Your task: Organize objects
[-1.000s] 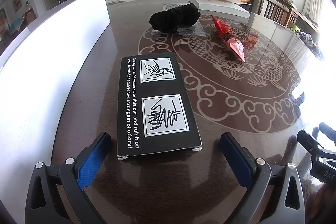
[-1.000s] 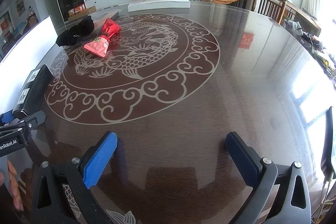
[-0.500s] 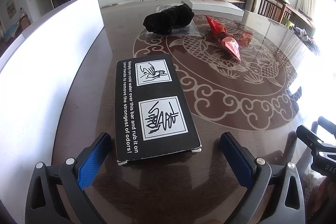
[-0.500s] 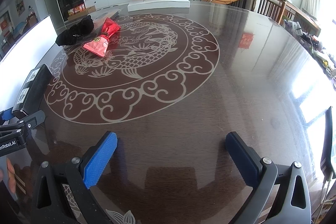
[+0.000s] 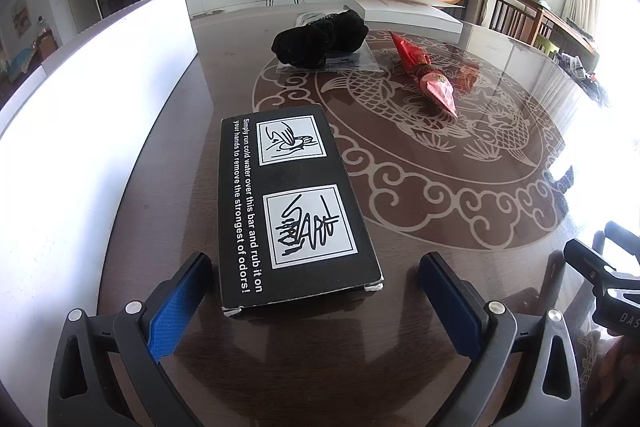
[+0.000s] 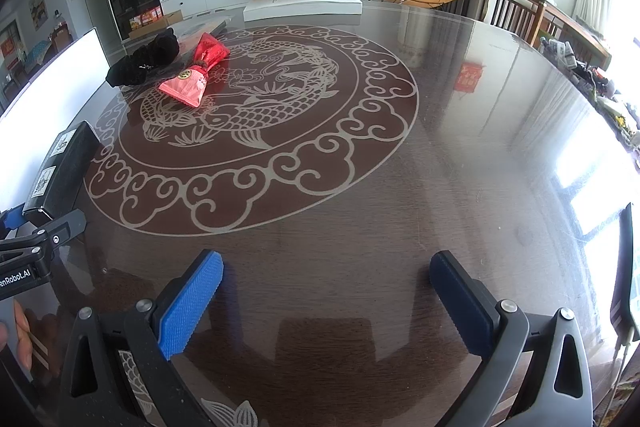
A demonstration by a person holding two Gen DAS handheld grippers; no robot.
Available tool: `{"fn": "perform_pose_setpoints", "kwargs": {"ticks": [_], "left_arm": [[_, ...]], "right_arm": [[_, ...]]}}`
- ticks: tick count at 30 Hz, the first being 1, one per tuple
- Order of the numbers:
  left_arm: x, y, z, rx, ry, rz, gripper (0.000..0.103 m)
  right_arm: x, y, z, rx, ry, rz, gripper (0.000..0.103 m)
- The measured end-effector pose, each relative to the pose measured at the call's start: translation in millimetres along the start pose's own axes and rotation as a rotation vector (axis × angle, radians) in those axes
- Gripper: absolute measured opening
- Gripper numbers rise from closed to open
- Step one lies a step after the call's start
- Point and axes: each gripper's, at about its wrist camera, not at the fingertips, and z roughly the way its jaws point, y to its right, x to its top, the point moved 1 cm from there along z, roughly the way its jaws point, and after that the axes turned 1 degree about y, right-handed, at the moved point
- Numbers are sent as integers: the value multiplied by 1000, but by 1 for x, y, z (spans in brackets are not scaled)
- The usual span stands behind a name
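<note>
left gripper [image 5: 316,291] spread wide at flat black box [image 5: 292,203]

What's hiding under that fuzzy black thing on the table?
The fuzzy black thing lies on a clear plastic sheet or bag whose edges poke out beside it. Whatever sits directly beneath its middle is covered and cannot be seen.

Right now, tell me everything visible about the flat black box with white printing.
The flat black rectangular cardboard box lies closed and flat on the glossy dark patterned table, lengthwise away from the left claw, whose open jaws flank its near end without touching. Its top carries two white sketch panels and white text about removing odors. The near corners look scuffed white. A white panel stands to its left.
</note>
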Motion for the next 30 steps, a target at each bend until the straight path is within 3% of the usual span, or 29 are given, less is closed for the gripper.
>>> {"fn": "perform_pose_setpoints", "kwargs": {"ticks": [6, 9, 13, 16, 18, 19, 21, 22, 26, 30], "left_arm": [[0, 0, 0, 0, 0, 0, 103], [0, 0, 0, 0, 0, 0, 103], [0, 0, 0, 0, 0, 0, 103], [0, 0, 0, 0, 0, 0, 103], [0, 0, 0, 0, 0, 0, 103], [0, 0, 0, 0, 0, 0, 103], [0, 0, 0, -1, 0, -1, 103], [0, 0, 0, 0, 0, -1, 103], [0, 0, 0, 0, 0, -1, 103], [0, 0, 0, 0, 0, -1, 103]], "right_arm": [[12, -6, 9, 28, -23, -32, 103], [45, -27, 22, 113, -44, -49, 103], [107, -73, 37, 204, 32, -90, 102], [145, -106, 71, 204, -23, -116, 84], [159, -119, 95, 204, -114, -119, 70], [161, -123, 103, 209, -146, -110, 55], [161, -127, 103, 186, -134, -128, 38], [158, -128, 102, 184, -137, -138, 24], [131, -109, 82, 204, -106, -126, 24], [85, -72, 48, 143, -49, -117, 24]]}}
